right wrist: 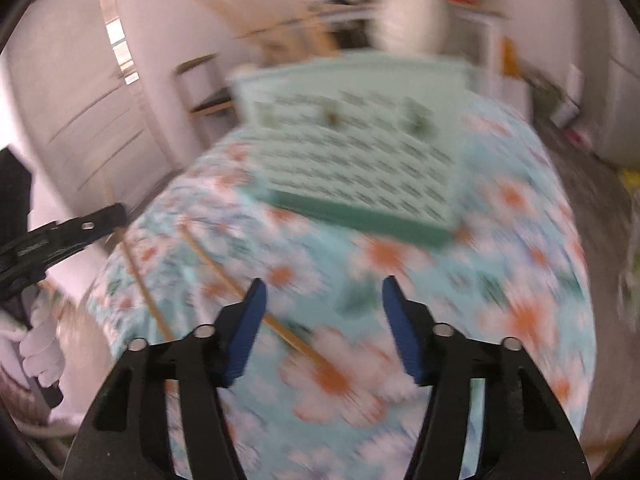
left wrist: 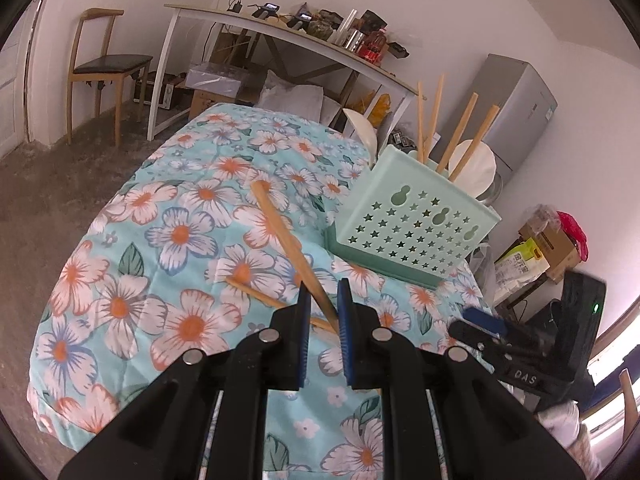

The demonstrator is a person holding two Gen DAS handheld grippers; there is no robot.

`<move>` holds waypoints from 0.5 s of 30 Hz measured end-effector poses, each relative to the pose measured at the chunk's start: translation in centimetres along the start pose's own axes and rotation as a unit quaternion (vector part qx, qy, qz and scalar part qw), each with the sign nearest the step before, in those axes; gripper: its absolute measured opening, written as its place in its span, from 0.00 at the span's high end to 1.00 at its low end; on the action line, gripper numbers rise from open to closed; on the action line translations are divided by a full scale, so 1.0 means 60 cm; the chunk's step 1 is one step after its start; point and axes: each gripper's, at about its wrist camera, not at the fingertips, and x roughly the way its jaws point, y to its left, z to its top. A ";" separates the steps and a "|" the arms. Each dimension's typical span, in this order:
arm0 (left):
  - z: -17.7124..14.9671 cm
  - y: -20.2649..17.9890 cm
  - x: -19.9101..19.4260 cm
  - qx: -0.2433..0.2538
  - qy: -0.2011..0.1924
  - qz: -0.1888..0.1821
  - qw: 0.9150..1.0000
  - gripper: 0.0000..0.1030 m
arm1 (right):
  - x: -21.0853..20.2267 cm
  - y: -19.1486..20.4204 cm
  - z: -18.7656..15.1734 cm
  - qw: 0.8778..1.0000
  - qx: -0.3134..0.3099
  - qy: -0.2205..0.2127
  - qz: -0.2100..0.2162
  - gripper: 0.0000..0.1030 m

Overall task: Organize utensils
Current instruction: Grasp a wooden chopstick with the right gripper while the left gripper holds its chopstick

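My left gripper [left wrist: 323, 292] is shut on a wooden chopstick [left wrist: 288, 240] that points up and away over the floral tablecloth [left wrist: 168, 220]. A second chopstick [left wrist: 256, 294] lies flat on the cloth just under it. The mint green utensil holder [left wrist: 416, 220] with star holes stands to the right, holding several chopsticks [left wrist: 460, 136] and white spoons [left wrist: 476, 168]. My right gripper [right wrist: 323, 292] is open and empty above the cloth, in front of the holder [right wrist: 360, 160]; the lying chopstick [right wrist: 256, 308] runs under its left finger. The right wrist view is blurred.
The right gripper [left wrist: 492, 332] shows at the right of the left wrist view. The left gripper [right wrist: 68, 236] shows at the left of the right wrist view. A wooden chair [left wrist: 104, 64], a cluttered white desk [left wrist: 288, 36] and a grey fridge [left wrist: 516, 100] stand beyond the table.
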 end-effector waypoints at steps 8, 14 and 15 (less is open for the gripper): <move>-0.001 0.014 -0.006 -0.007 0.010 0.010 1.000 0.88 | 0.107 0.082 0.065 0.979 -0.140 0.064 0.132 0.73; -0.001 0.030 -0.017 -0.015 0.014 0.018 1.000 0.88 | 0.180 0.143 0.093 0.956 -0.201 0.104 0.185 0.74; -0.001 0.033 -0.018 -0.017 0.014 0.020 1.000 0.88 | 0.191 0.152 0.095 0.954 -0.208 0.108 0.187 0.74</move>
